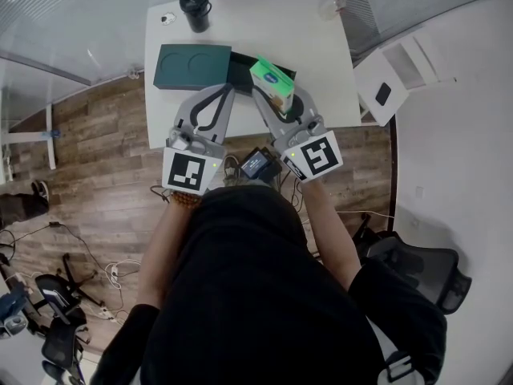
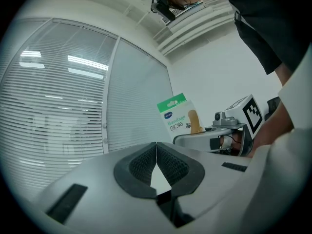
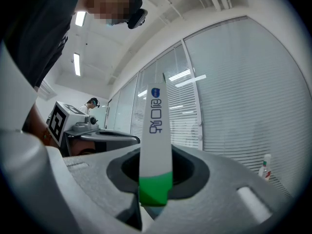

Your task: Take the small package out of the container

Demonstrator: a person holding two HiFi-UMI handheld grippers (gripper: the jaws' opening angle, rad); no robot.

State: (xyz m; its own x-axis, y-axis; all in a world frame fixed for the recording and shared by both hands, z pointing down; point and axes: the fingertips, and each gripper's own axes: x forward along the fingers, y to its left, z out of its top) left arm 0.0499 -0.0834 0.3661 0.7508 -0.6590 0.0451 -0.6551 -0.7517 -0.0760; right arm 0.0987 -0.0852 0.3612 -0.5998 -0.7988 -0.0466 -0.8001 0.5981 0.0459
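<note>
Right gripper point(image 3: 155, 179) is clamping its dark rubbery pads on the narrow edge of the small package point(image 1: 271, 85), a flat green-and-white cardboard box, just above the dark rectangular container point(image 1: 240, 70) on the smooth white table point(image 1: 321, 46). Left gripper point(image 2: 156, 152) is hanging alongside, ribbed pads pressed together, empty.

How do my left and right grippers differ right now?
The left gripper is shut on nothing; the right gripper is shut on the green-and-white package. The left gripper's pads touch, while the right gripper's are kept apart by the package's thin edge. Both sit side by side near the table edge.
</note>
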